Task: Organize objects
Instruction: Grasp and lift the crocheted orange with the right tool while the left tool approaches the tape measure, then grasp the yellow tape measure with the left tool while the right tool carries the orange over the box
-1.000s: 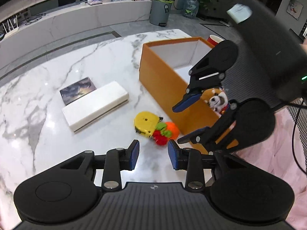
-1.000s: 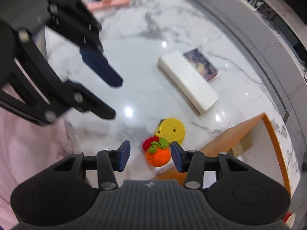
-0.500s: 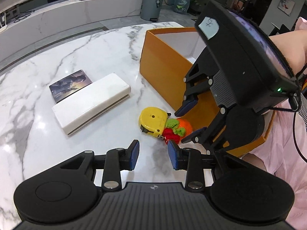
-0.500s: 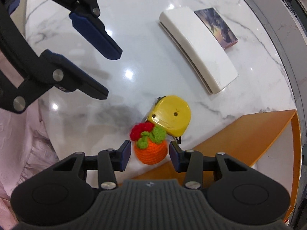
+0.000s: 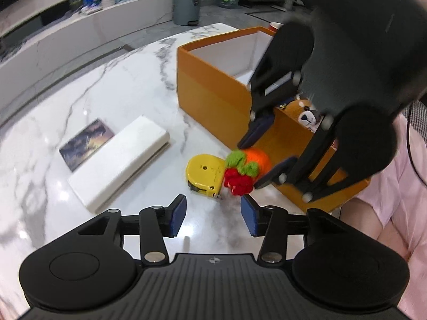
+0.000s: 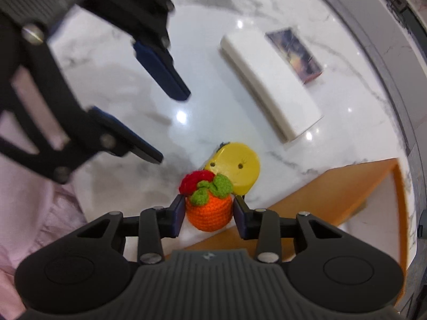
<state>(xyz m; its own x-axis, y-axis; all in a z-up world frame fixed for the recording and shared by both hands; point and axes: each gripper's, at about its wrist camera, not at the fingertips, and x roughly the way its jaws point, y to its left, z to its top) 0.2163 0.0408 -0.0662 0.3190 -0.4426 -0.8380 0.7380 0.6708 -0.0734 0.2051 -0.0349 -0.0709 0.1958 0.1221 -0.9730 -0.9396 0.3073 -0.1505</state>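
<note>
**mike_r:** So where's the crochet orange sitting? Hard to read through the fisheye.

**tansy:** It's between the jaws of the right gripper. Both blue pads are right up against its sides in the right wrist view, so the jaws are closed in on it. The green leaves and the red crochet bit stick out the front, toward the yellow tape measure. From the left wrist view the orange looks like it's at the near corner of the orange box, touching or just beside the tape measure. Whether it's off the table or resting on it, she can't tell.

**mike_r:** And the left gripper?

**tansy:** Jaws wide, nothing between them. It hangs over bare marble on the near side of the tape measure, apart from it.

**mike_r:** What else is on there?

**tansy:** A white oblong case lies to the left, with a dark picture card just beside its far-left side. Inside the box there's a plush animal, brown and white face, mostly hidden behind the right gripper. The box is open on top, white inside.
</note>
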